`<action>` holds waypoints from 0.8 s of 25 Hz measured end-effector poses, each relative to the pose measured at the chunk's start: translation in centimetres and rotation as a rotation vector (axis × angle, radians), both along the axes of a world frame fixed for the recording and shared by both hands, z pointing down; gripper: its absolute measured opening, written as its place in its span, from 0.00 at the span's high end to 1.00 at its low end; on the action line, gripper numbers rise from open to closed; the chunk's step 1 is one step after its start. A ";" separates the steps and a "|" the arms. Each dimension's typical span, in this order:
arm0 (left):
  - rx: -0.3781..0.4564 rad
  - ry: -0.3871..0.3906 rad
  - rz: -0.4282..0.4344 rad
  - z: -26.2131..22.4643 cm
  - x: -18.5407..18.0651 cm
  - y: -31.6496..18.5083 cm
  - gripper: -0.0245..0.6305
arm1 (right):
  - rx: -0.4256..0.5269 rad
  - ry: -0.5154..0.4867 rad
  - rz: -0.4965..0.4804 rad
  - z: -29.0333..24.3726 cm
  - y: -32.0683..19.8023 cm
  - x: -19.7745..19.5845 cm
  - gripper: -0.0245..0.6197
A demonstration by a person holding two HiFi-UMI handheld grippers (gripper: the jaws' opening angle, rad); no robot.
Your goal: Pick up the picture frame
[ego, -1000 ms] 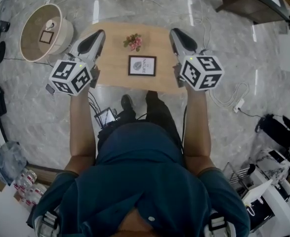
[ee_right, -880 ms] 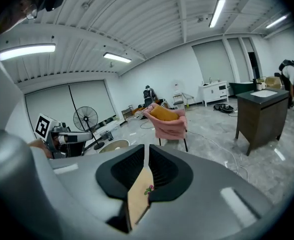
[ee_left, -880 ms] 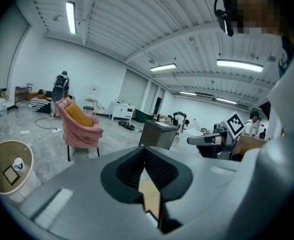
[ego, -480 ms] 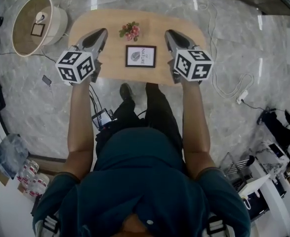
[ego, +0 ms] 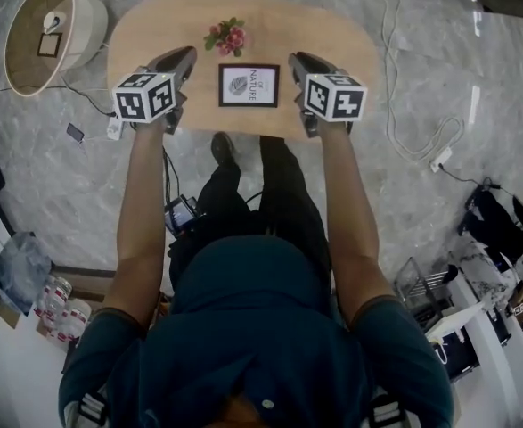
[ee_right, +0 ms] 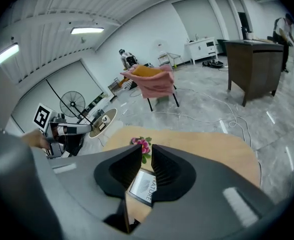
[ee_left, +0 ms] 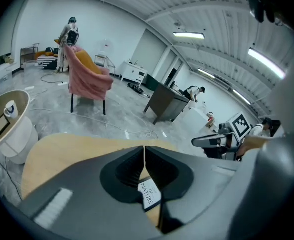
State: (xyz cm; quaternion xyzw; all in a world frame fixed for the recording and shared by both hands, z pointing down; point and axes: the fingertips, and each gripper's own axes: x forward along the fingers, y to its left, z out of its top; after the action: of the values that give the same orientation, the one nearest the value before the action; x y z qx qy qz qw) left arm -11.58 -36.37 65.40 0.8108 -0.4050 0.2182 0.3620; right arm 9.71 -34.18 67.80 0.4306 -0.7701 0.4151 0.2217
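Observation:
The picture frame (ego: 249,85), black-edged with a white print, lies flat near the front edge of the oval wooden table (ego: 332,34). My left gripper (ego: 183,56) hangs just left of it with its jaws shut and nothing in them. Just right of the frame is my right gripper (ego: 297,59), its jaws opening with a narrow gap and nothing between them. In the left gripper view the frame (ee_left: 149,194) shows below the closed left gripper (ee_left: 144,149). In the right gripper view the frame (ee_right: 144,188) lies beneath the parted right gripper (ee_right: 147,148).
A small pink flower sprig (ego: 226,36) lies on the table just behind the frame. A round tan basket (ego: 38,34) stands on the floor at the left. Cables and a power strip (ego: 437,160) trail on the marble floor at the right. The person's legs stand at the table's front edge.
Both grippers have sunk toward the table and now flank the frame closely. The right jaws have parted a little; the left jaws stay closed.

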 end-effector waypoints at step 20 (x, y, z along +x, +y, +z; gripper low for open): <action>-0.375 -0.071 -0.001 22.3 1.0 5.3 0.72 | -0.423 -0.029 -0.008 22.1 5.8 0.1 0.79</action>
State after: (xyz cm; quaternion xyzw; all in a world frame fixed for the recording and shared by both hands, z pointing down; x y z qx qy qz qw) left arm -10.56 -31.10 87.72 0.7205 -0.3703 0.3181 0.4925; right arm 9.84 -28.36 89.89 0.3654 -0.6706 0.5727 0.2979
